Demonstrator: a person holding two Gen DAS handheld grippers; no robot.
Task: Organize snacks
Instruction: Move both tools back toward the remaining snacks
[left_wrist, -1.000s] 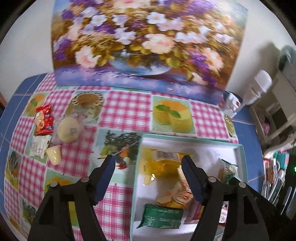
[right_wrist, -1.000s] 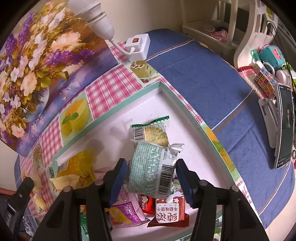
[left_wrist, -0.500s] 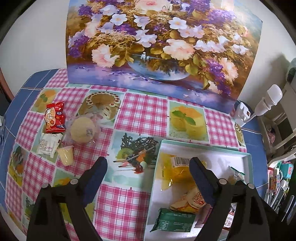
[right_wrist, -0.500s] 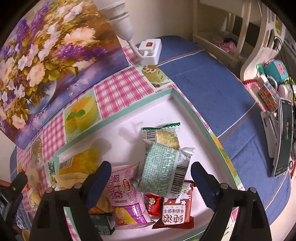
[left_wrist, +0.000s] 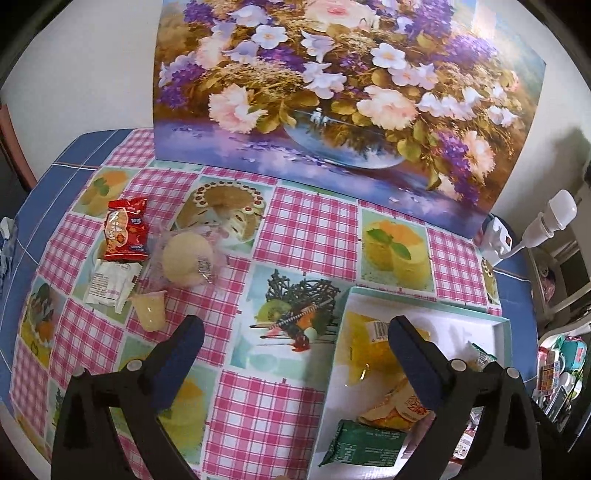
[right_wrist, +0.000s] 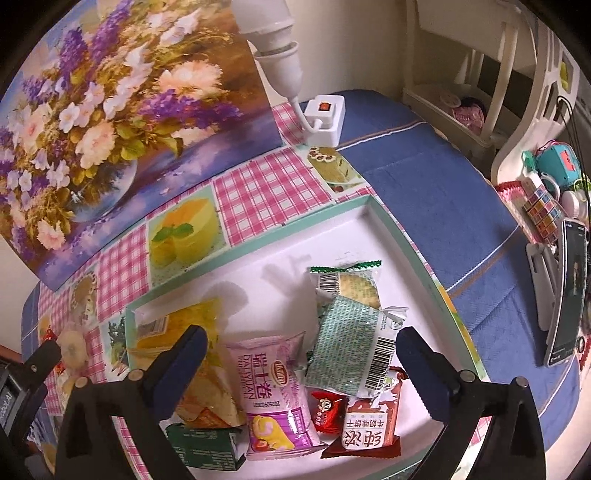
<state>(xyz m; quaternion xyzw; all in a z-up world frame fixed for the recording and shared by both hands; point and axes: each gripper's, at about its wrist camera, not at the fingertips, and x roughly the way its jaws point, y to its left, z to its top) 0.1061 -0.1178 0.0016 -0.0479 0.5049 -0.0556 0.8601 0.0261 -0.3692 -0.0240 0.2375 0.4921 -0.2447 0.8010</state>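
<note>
in the right wrist view the dark green packet (right_wrist: 207, 448) by the tray's near edge lies partly under the orange packet (right_wrist: 207, 406) and behind the right tongs' finger (right_wrist: 177, 365). the small red candy's (right_wrist: 327, 408) print is too small to read. the lamp's (right_wrist: 275, 48) top is cut off by the picture's edge.

Pink snack packet (right_wrist: 271, 391): "DALIYUAN", "瑞士卷". Red-white packet (right_wrist: 367, 430): "纯浓". Other print illegible.
</note>
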